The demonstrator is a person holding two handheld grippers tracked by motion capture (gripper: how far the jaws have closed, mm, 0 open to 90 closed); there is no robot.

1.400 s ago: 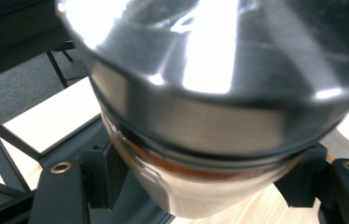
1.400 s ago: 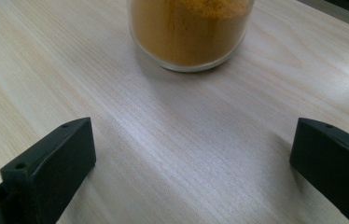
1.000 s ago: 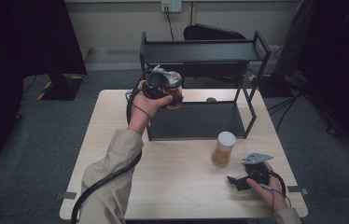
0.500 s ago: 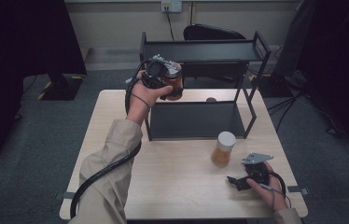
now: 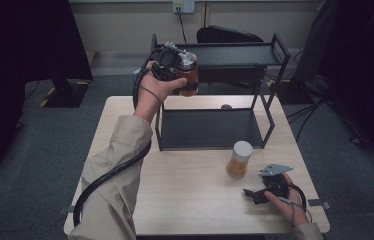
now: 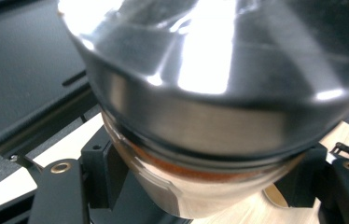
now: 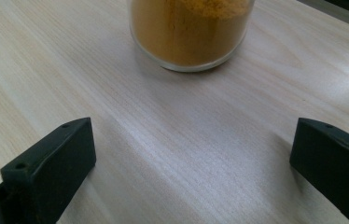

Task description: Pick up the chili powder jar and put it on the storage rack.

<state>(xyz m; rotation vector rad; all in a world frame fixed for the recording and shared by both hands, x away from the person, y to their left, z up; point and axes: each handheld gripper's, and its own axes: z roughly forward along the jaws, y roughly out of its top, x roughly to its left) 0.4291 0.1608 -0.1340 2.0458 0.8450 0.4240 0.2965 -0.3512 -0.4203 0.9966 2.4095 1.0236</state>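
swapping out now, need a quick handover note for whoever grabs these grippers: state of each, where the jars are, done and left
Left gripper: shut on the metal-lidded jar, held in the air at the rack's top shelf, not set down.
Right gripper: open, resting on the table, pointed at the white-lidded jar but apart from it.
Done: one jar lifted.
Left: probably shelve it, then the jar in front of the rack.

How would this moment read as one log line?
left gripper: shut on spice jar | beside rack top shelf | right gripper: open, on table
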